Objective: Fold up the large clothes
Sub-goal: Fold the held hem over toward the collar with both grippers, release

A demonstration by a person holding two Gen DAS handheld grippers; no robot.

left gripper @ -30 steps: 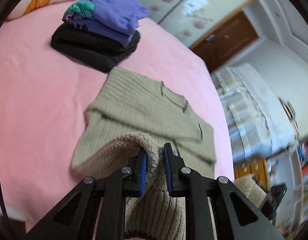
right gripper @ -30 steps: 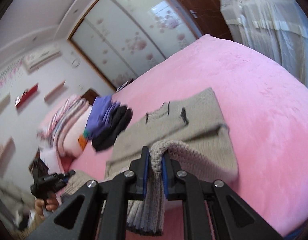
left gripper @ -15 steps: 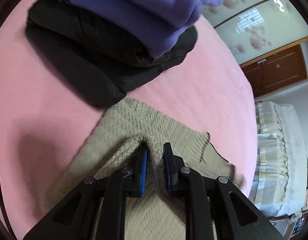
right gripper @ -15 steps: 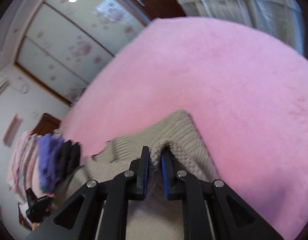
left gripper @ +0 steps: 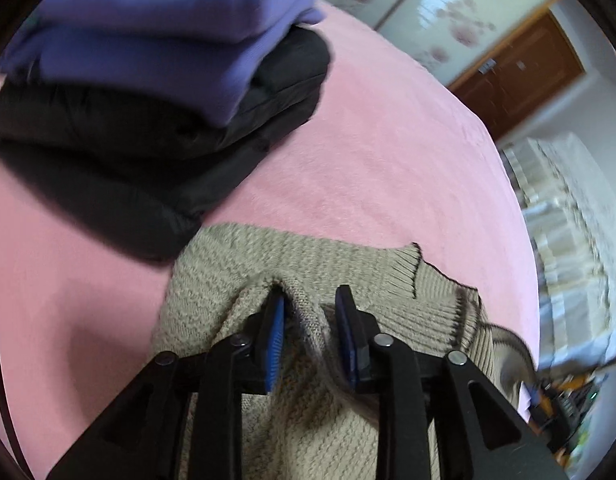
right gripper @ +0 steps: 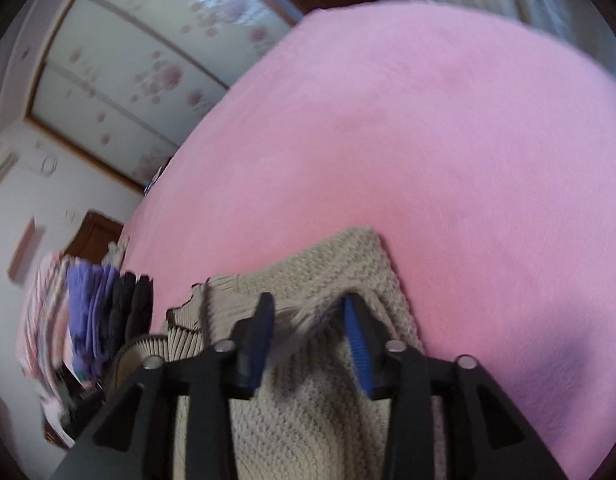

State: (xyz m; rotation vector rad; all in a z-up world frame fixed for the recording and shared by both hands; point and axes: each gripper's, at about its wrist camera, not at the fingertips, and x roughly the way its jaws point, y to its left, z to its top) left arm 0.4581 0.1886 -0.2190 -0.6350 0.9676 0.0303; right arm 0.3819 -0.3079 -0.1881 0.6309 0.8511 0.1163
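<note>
A beige knit sweater (left gripper: 348,272) lies folded on the pink bed (left gripper: 368,160), its ribbed collar toward the right. My left gripper (left gripper: 310,300) is open just above the sweater's folded edge, and a loose ridge of knit lies between the jaws. In the right wrist view the same sweater (right gripper: 348,264) lies under my right gripper (right gripper: 308,304), which is open with a blurred fold of knit slipping between its jaws.
A stack of folded clothes, purple (left gripper: 168,32) on black (left gripper: 148,140), sits on the bed right beside the sweater's far left corner. It also shows in the right wrist view (right gripper: 108,308). Wardrobe doors (right gripper: 148,60) and a curtained window (left gripper: 568,220) lie beyond the bed.
Both grippers carried the sweater's edge forward and down onto its far half, then opened. The knit has dropped out of both jaws.
</note>
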